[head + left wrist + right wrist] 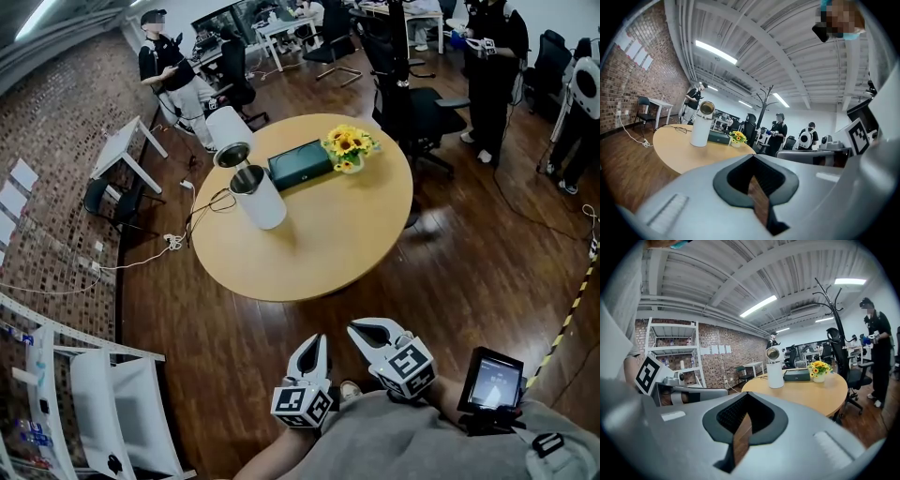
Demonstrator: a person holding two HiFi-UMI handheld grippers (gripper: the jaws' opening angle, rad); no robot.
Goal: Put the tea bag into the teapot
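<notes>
- Left hand-held gripper [317, 345] and right hand-held gripper [364, 330] were both shut, empty, well apart from desk [328, 248].
- No tea bag seen; risk was a mistaken pick, or knocking teapot [259, 199].

No legible text anywhere, only black-and-white square code patterns on left gripper [316, 342] and right gripper [364, 330] cubes, white paper sheets [17, 186] on far-left red brick wall [75, 141] unreadable

Your teapot [257, 197], a white cylinder, stands upright with its lid [232, 155] flipped open, on the far left of the round wooden table [319, 244], just left of the dark green box [300, 163].
</notes>
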